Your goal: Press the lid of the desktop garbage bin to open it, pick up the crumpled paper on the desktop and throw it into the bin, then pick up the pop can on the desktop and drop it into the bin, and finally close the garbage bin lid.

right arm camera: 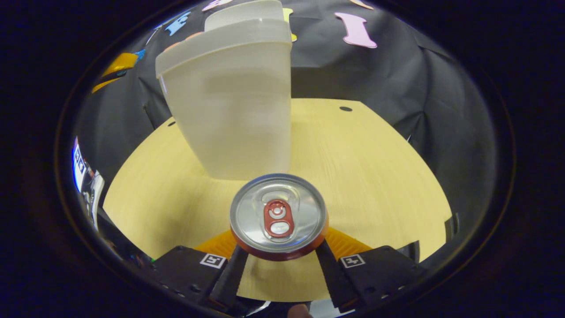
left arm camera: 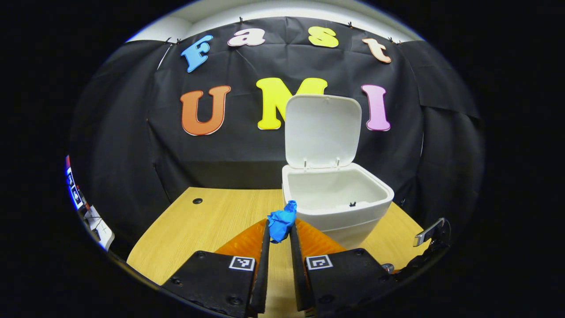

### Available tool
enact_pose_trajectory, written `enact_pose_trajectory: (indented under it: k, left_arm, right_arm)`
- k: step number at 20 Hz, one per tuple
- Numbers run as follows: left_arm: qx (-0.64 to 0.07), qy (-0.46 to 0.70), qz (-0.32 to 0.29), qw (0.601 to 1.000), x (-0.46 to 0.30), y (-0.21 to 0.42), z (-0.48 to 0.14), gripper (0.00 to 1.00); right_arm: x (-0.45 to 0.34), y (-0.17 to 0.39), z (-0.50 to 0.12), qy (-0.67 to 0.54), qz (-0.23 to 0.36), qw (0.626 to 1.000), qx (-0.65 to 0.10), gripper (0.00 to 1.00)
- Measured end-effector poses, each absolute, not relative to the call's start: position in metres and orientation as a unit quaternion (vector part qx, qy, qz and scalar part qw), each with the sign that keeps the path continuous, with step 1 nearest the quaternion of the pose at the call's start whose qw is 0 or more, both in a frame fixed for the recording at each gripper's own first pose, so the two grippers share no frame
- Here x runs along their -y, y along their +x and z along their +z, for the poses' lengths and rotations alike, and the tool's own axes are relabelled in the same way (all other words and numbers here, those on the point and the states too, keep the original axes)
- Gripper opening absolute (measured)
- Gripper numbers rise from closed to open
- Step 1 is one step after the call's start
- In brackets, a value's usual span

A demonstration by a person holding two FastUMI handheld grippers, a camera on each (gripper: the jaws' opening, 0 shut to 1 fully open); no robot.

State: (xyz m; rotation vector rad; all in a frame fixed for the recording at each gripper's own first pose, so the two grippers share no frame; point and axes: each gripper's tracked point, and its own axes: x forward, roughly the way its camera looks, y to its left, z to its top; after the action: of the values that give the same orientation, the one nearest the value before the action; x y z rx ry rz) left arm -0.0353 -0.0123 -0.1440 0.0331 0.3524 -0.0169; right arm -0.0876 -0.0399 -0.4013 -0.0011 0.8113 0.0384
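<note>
Left gripper view, my left claw pinching blue crumpled paper before the open bin's near rim, my right claw clamping the pop can, bare desk stretching rightward.

The bin stands open-mouthed, its lid upright behind; bare table lies to its left.

bin behind paper

Even overhead light is seen; tabletop is washed pale, bin is blurred, edges are bent by fisheye.
</note>
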Motion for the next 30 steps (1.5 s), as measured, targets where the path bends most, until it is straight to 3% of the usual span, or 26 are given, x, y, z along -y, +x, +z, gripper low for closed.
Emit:
enact_pose_trajectory:
  k: [7, 12, 13, 18, 19, 20, 21, 30]
  left_arm:
    - [-0.115, 0.004, -0.024, 0.993, 0.032, 0.013, -0.097, 0.29]
    - [-0.116, -0.001, -0.043, 0.992, 0.058, 0.044, -0.102, 0.29]
    - [-0.117, -0.004, -0.045, 0.992, 0.061, 0.05, -0.103, 0.26]
    - [-0.148, -0.011, -0.052, 0.988, 0.074, 0.071, -0.126, 0.44]
    - [-0.152, -0.015, -0.05, 0.987, 0.076, 0.07, -0.129, 0.7]
    - [-0.153, -0.019, -0.044, 0.987, 0.075, 0.071, -0.13, 0.75]
    - [-0.152, -0.023, -0.04, 0.987, 0.074, 0.072, -0.13, 0.89]
    - [-0.14, -0.013, -0.029, 0.99, 0.053, 0.058, -0.123, 0.97]
  right_arm:
    - [0.067, -0.074, -0.326, -0.011, -0.014, 0.934, -0.356, 0.78]
    - [0.082, -0.072, -0.283, -0.017, -0.022, 0.943, -0.332, 0.78]
    - [0.085, -0.073, -0.275, -0.02, -0.024, 0.944, -0.327, 0.78]
    - [0.111, -0.079, -0.254, -0.035, -0.052, 0.946, -0.319, 0.78]
    - [0.116, -0.079, -0.25, -0.037, -0.056, 0.946, -0.317, 0.78]
    - [0.118, -0.079, -0.246, -0.037, -0.059, 0.946, -0.315, 0.78]
    - [0.12, -0.078, -0.241, -0.036, -0.061, 0.947, -0.313, 0.78]
    - [0.106, -0.057, -0.206, -0.027, -0.036, 0.952, -0.302, 0.78]
